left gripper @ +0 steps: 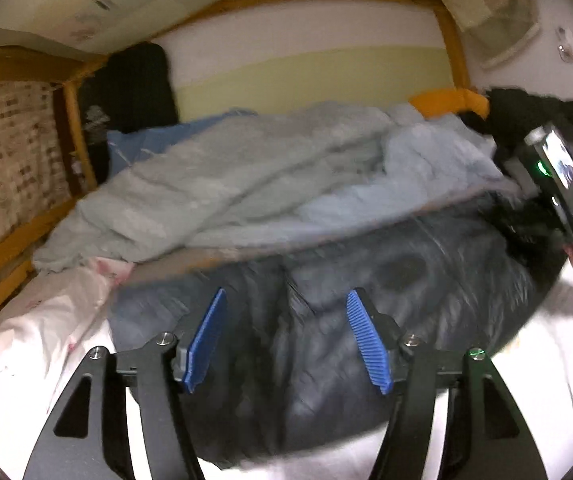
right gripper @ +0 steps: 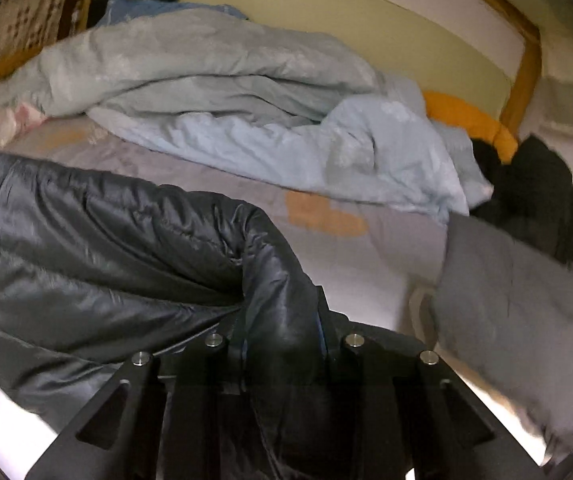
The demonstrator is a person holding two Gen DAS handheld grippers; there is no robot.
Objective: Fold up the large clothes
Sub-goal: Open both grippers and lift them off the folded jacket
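The dark puffer jacket [left gripper: 326, 340] lies spread across the bed in front of me, quilted, shiny, charcoal going to blue-grey, its bulk flat on the pale sheet. A seam or zip line runs down its middle, between the blue pads of my left claw [left gripper: 286, 340], which stand apart above it without touching. One padded part of the jacket [right gripper: 146, 248], a sleeve or an edge, I cannot tell which, curls round and runs into my right claw [right gripper: 282, 332], pinched between the pads.
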